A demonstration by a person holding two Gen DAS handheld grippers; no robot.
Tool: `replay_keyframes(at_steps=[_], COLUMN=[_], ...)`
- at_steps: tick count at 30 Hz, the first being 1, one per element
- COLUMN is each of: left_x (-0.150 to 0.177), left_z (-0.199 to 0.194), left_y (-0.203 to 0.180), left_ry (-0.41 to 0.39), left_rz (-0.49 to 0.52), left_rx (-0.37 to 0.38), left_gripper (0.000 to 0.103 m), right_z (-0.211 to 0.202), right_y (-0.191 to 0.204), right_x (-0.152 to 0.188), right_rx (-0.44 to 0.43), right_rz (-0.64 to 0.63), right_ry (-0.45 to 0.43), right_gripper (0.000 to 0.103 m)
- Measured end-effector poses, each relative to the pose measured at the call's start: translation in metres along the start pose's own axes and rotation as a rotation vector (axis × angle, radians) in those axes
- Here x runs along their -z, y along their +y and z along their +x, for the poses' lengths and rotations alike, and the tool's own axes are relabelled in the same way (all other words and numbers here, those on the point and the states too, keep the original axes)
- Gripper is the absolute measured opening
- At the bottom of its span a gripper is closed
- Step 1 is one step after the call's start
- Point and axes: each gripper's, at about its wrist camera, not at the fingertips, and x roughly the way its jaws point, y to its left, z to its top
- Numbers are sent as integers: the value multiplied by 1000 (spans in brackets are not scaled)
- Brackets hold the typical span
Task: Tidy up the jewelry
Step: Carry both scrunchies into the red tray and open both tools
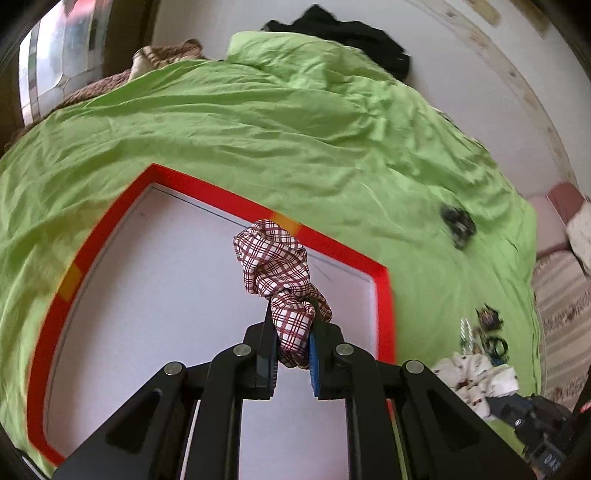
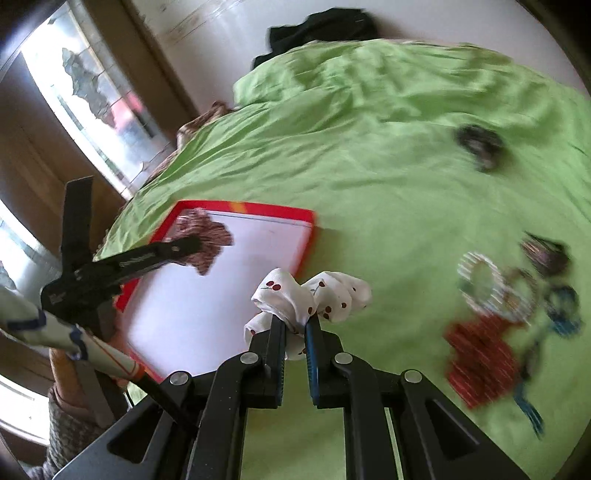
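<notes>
A: What is held by the left gripper (image 1: pixel 291 332)?

B: A scrunchie with dark red and white checks (image 1: pixel 275 262) is pinched there. The jaws are almost shut on its cloth. It is held up over the white tray with the red rim (image 1: pixel 314 236), close to the far edge.

A: And the right gripper (image 2: pixel 295 326)?

B: A white scrunchie with little red cherries (image 2: pixel 314 291) is squeezed in it. Those jaws are nearly shut too. It is held over the green sheet (image 2: pixel 369 203) on the bed, just to the right of the tray's near right corner.

A: What else is seen on the sheet?

B: To the right, a small heap of hair things is seen, but it is blurred. A striped ring (image 2: pixel 480 284), a red dotted piece (image 2: pixel 480 365) and something blue (image 2: pixel 563 310) can be made out. Farther off, a dark scrunchie (image 2: pixel 478 146) lies alone.

A: Can any writing be read?

B: Some white letters are printed on the side of the left gripper in the right camera, but they are too small and blurred to be read. No brand can be told.

A: Is the person seen?

B: Only a grey knitted sleeve (image 2: pixel 70 432) is seen, low on the left of the right camera. A black cloth (image 1: pixel 343 33) is seen at the far end of the bed.
</notes>
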Motion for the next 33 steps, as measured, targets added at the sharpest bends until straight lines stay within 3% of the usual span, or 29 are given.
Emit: replay_keyframes(at_steps=[6, 10, 15, 16, 18, 21, 25, 27, 33], left_x=[-18, -24, -25, -24, -22, -19, -17, -16, -11], left_z=[17, 21, 18, 17, 14, 5, -5, -6, -12], left_y=[46, 68, 82, 83, 82, 79, 78, 78, 68], left_ry=[-23, -36, -85, -90, -105, -153, -201, -202, -226], left_rz=[-93, -140, -193, -194, -183, -163, -160, -159, -131], left_rx=[-28, -61, -96, -90, -78, -87, -77, -70, -101], left_gripper=[13, 15, 34, 35, 41, 53, 60, 60, 60], right_z=[59, 97, 115, 116, 115, 107, 92, 82, 49], right_y=[36, 49, 39, 35, 31, 27, 30, 31, 24], right_x=[-46, -59, -58, -57, -57, -56, -52, -47, -21], right_rx=[-85, -35, 27, 36, 45, 57, 78, 94, 136], right_rz=[-40, -102, -93, -84, -67, -53, -79, -97, -120], right_ry=[21, 37, 55, 57, 58, 46, 28, 14, 2], right_gripper=[11, 11, 15, 19, 36, 45, 48, 53, 53])
